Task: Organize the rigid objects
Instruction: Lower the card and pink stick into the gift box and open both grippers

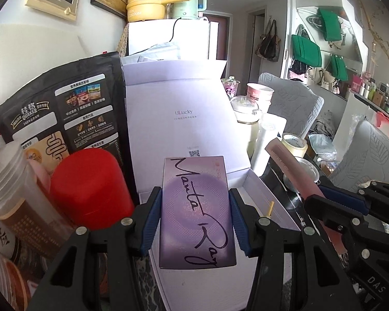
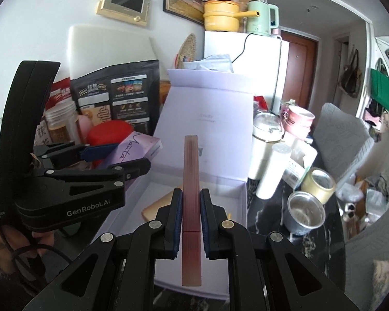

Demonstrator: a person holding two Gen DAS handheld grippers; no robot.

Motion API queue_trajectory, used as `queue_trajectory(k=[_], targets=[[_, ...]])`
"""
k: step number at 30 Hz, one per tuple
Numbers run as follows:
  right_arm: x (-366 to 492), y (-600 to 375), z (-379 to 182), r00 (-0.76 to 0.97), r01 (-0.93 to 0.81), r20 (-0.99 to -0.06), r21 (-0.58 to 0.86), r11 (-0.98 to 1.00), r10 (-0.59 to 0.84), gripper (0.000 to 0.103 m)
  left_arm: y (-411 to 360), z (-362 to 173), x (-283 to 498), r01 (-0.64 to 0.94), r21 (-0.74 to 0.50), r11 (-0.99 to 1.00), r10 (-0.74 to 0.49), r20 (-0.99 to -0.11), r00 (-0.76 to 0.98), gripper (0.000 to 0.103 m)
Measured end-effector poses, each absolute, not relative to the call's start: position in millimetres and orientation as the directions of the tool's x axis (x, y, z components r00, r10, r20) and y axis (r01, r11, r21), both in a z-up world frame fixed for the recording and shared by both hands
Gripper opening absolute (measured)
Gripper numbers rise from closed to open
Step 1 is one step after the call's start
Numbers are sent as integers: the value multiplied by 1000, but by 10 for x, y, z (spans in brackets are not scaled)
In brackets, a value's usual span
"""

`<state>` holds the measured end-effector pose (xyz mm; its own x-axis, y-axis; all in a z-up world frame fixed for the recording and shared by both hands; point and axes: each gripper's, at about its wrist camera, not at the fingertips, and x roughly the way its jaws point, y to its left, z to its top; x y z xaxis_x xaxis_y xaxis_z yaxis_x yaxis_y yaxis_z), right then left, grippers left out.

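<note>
My left gripper [image 1: 194, 220] is shut on a flat purple box [image 1: 197, 212] with black handwriting, held over the open white gift box [image 1: 269, 202]. My right gripper [image 2: 190, 212] is shut on a long pink-brown stick-shaped case [image 2: 191, 181], held above the same white box [image 2: 220, 199]. The left gripper [image 2: 116, 158] with the purple box [image 2: 140, 145] shows at the left of the right wrist view. The right gripper [image 1: 334, 204] and pink case [image 1: 287, 160] show at the right of the left wrist view. A tan flat item [image 2: 160, 207] lies inside the box.
A red canister [image 1: 90, 186], a black Quaker bag [image 1: 64, 108] and clear jars [image 1: 10, 181] stand left of the box. The upright box lid [image 1: 179, 114] is behind. A tape roll [image 2: 319, 185], a metal cup [image 2: 304, 216], a white cylinder [image 2: 272, 171] and a glass-lidded pot [image 2: 265, 132] stand right.
</note>
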<state>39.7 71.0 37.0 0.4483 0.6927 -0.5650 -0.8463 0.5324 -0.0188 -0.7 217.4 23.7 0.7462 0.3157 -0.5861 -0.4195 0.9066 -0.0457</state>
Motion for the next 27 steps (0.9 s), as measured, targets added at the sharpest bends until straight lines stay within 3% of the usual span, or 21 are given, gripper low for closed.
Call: queue_trajectory(k=[13, 27], targets=[[908, 986, 24, 412, -830, -634, 35, 556, 654, 13, 2411, -157, 365, -432, -16, 902, 310, -673, 671, 50], [1053, 1050, -237, 378, -818, -703, 52, 573, 603, 13, 2408, -471, 562, -375, -46, 926, 222, -735, 640, 50]])
